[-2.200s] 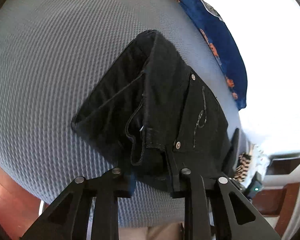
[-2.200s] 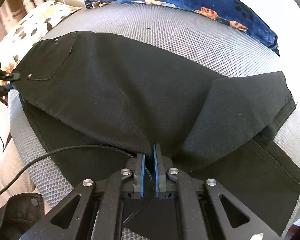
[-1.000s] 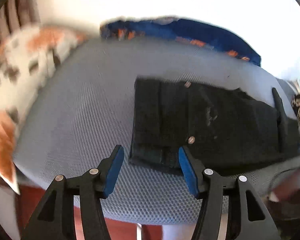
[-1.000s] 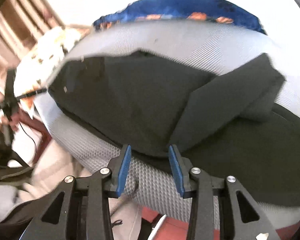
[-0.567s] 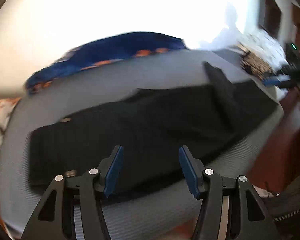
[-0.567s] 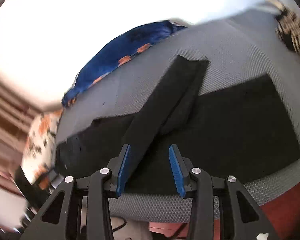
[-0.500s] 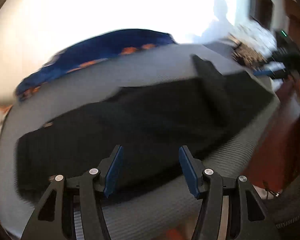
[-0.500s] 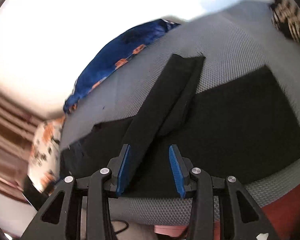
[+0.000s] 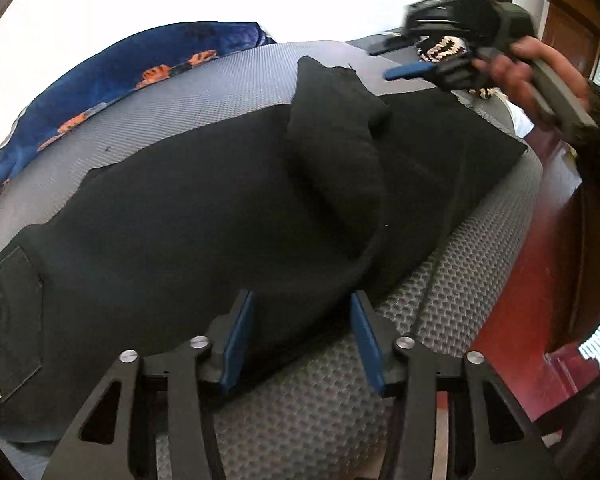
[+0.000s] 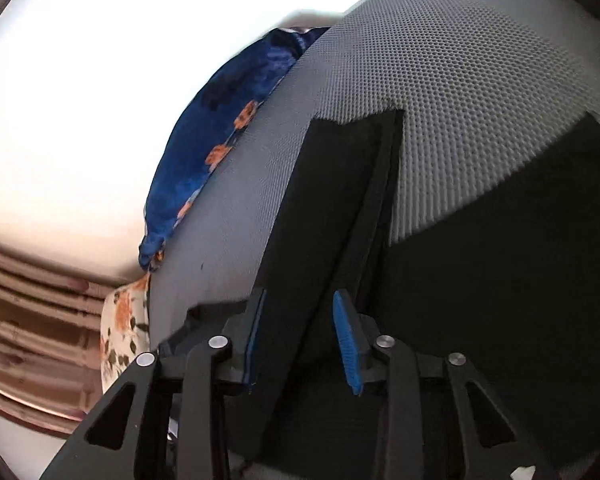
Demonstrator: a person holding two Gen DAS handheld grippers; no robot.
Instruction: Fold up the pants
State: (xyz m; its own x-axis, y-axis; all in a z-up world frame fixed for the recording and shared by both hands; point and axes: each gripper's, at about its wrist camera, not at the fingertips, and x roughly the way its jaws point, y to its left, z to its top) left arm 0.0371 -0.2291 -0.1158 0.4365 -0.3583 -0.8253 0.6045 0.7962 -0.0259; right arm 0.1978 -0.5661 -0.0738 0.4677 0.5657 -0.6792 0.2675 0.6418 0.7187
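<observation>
Black pants [image 9: 188, 216] lie lengthwise on a grey mesh surface [image 9: 228, 80], back pocket at the far left. One leg end [image 9: 332, 120] is folded back over the other leg. My left gripper [image 9: 300, 340] is open and empty at the near edge of the pants, at the fold. My right gripper [image 10: 300, 340] is open and empty just above the folded leg [image 10: 340, 200]; it also shows in the left wrist view [image 9: 416, 66], held by a hand at the far right.
A blue blanket with orange prints [image 9: 100, 80] lies along the far edge of the mesh surface; it also shows in the right wrist view [image 10: 220, 140]. A floral pillow [image 10: 124, 320] is at the left. Red-brown floor [image 9: 532, 300] lies past the right edge.
Both grippers let go of the pants and opened. The left gripper swung from the waistband toward the folded leg; the right gripper moved over the folded leg end.
</observation>
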